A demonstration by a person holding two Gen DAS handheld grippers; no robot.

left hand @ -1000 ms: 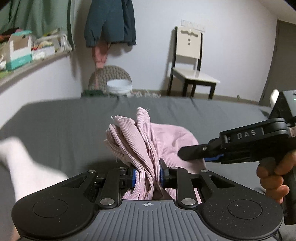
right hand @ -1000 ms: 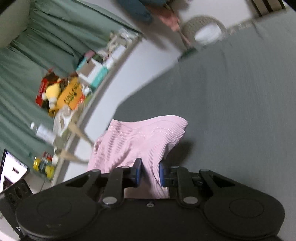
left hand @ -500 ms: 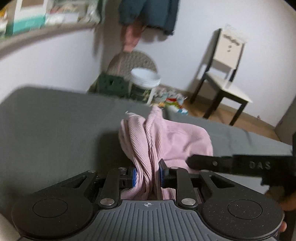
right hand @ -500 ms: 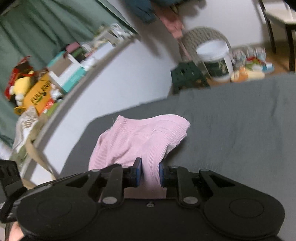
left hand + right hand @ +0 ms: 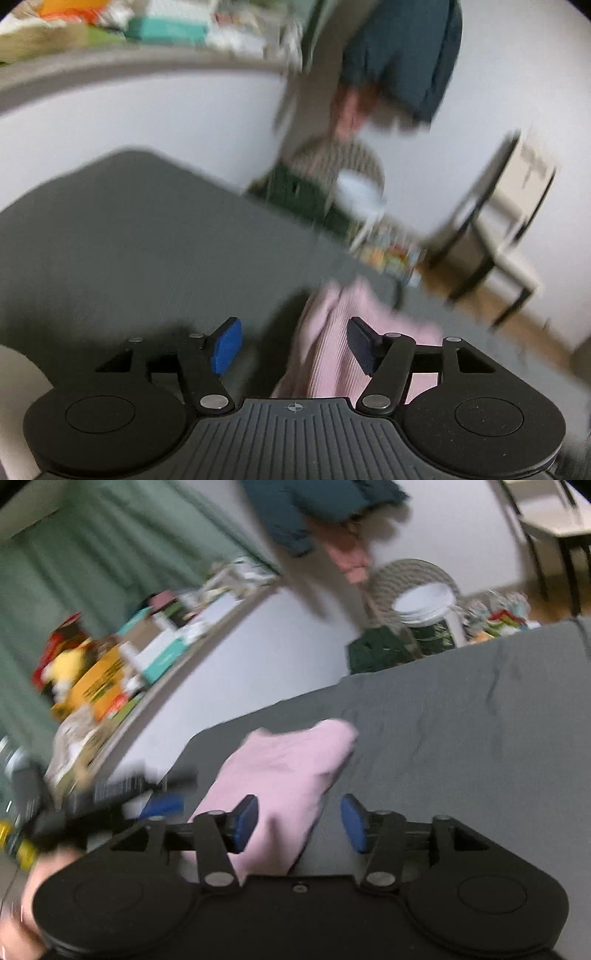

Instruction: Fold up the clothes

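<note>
On the near part of the grey bed (image 5: 461,738) the pink ribbed garment (image 5: 288,771) lies bunched between both wide-open tongs, left (image 5: 293,345) and right (image 5: 299,823), neither gripping it; light, limp and stretchy, it seems best pinched at a hemmed edge.

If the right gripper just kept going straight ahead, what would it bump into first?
Probably the pink garment: it lies on the grey bed between the open fingers of the right gripper, slightly left of centre. The picture is blurred, so depth is uncertain.
</note>
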